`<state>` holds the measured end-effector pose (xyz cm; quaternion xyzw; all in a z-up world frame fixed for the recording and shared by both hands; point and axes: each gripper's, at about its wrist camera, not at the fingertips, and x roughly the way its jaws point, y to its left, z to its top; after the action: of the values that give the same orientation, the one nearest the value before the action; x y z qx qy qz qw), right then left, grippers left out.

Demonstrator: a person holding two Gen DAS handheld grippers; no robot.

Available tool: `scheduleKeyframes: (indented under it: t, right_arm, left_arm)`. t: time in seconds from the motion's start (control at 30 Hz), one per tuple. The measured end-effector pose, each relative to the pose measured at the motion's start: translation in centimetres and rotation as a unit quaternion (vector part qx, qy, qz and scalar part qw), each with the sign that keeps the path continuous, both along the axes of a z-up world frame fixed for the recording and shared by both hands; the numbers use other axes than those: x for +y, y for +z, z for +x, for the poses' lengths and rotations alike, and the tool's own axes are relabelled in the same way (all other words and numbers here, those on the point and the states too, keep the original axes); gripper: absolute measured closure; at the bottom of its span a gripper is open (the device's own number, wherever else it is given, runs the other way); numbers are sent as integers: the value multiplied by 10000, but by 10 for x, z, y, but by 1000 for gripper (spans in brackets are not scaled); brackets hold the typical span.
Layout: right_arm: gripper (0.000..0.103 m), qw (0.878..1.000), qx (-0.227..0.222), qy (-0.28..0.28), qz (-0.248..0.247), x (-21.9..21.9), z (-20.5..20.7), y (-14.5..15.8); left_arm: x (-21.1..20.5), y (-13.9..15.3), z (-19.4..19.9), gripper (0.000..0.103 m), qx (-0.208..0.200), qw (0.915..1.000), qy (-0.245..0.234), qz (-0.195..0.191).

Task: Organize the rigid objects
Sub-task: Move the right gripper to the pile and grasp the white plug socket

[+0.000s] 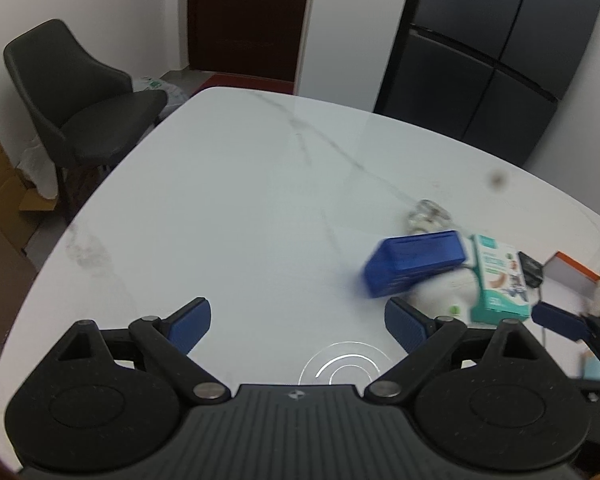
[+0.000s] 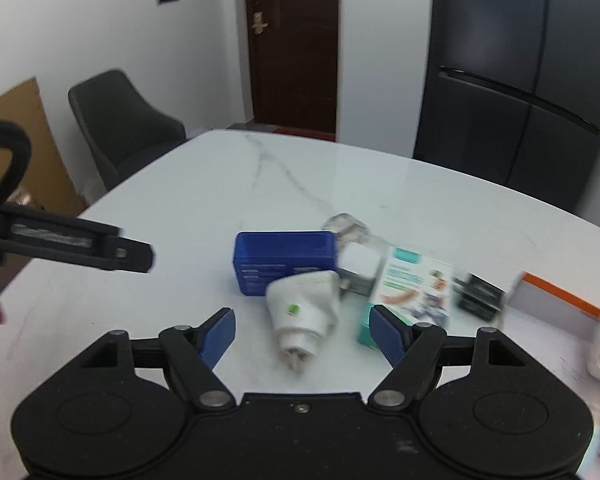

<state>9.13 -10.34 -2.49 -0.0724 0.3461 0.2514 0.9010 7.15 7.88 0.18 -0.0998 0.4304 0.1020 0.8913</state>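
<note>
The white marble table [image 1: 228, 208] has a rounded edge and much bare surface on its left side. Both the left gripper [image 1: 298, 322] and the right gripper [image 2: 302, 330] stand wide apart, holding nothing. The hard blue plastic box [image 2: 284, 266] lies among the clutter, touching a white soft roll [image 2: 306, 312] beside a teal carton [image 2: 410, 292].

blue box [image 1: 414, 266] motion-blurred, orange-edged box [image 2: 556, 306] cut off

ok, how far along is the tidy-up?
Nothing looks sorted yet. The blue box, white adapter, teal carton and black item lie bunched loosely on the marble table. Left tongs and right tongs are both open and empty. All of the organizing remains.
</note>
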Motion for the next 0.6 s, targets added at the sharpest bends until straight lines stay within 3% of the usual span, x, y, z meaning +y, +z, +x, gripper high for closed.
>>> scheduleKeyframes:
  t: [0.4,0.5,0.6]
  right_arm:
    - [16,9969,-12,114,-777,50,48,-50]
    - [41,9979,210,72,-602,48,54,-55]
    - [42,9984,441,-146,-338,37,54,-53]
  left_arm:
    - [21,-11,5,4,142,9998,-41,-115]
    - [15,-14,12,4,123,9995,-223,-169]
    - [4,-16,21,2,41,9986,-519,-137]
